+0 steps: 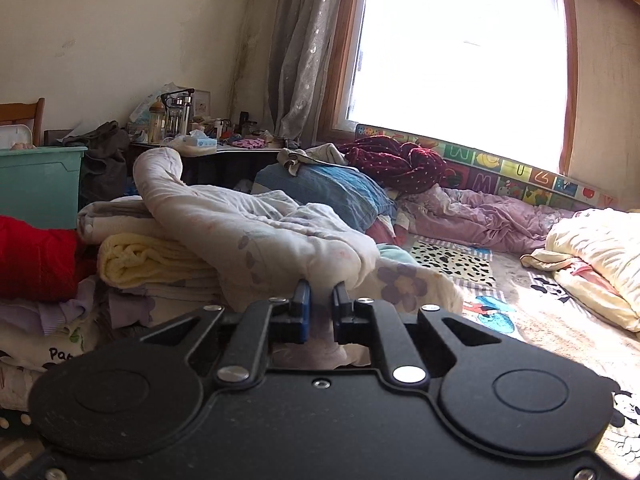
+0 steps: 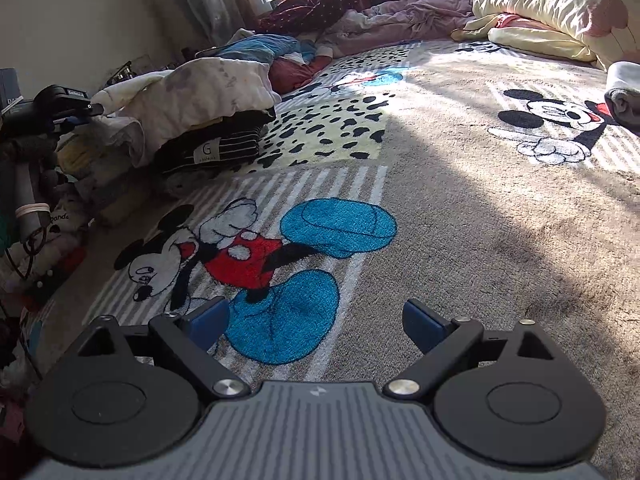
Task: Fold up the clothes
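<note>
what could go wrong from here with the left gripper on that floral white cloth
1. The left gripper is pinched on the near edge of the floral white garment, which drapes over the stack of folded clothes; pulling it may well topple or muss that stack.
2. The grip looks like a thin edge hold, so the fabric could slip out.
3. The right gripper hangs open over the cartoon blanket, so the garment's other end would dangle unsupported.

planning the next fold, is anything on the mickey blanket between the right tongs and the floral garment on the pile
Nothing visible: the right tongs stand open over bare Mickey blanket, which runs clear to the pile. The floral garment lies on top, already at the left tongs.
</note>
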A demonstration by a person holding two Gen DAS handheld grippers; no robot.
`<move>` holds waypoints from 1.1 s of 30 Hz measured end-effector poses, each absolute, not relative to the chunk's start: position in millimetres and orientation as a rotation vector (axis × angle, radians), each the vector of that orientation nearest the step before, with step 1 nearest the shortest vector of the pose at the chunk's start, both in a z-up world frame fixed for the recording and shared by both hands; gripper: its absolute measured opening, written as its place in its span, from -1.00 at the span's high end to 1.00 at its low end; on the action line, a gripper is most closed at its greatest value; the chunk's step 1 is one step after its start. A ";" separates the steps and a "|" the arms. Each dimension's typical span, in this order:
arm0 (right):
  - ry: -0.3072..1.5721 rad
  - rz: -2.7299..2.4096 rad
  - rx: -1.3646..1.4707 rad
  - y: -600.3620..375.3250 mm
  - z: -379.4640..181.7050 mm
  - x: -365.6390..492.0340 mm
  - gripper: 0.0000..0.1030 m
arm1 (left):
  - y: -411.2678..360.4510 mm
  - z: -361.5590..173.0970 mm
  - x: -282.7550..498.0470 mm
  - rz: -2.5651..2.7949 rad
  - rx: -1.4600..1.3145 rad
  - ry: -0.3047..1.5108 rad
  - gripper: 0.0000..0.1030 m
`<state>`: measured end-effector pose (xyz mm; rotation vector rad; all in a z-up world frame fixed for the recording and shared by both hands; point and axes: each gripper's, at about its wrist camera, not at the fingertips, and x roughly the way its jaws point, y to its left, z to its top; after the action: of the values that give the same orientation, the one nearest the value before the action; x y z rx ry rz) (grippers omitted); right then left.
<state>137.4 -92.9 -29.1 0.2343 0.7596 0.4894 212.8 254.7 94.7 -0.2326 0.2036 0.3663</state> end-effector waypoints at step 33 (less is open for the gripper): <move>0.537 0.539 1.134 -308.0 -14.7 52.9 -0.86 | 92.9 123.2 147.9 -0.385 -0.591 0.353 0.87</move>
<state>52.9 -308.0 -14.7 1.1343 0.5368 0.5388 147.9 92.9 123.2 -0.5905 0.3534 -0.3850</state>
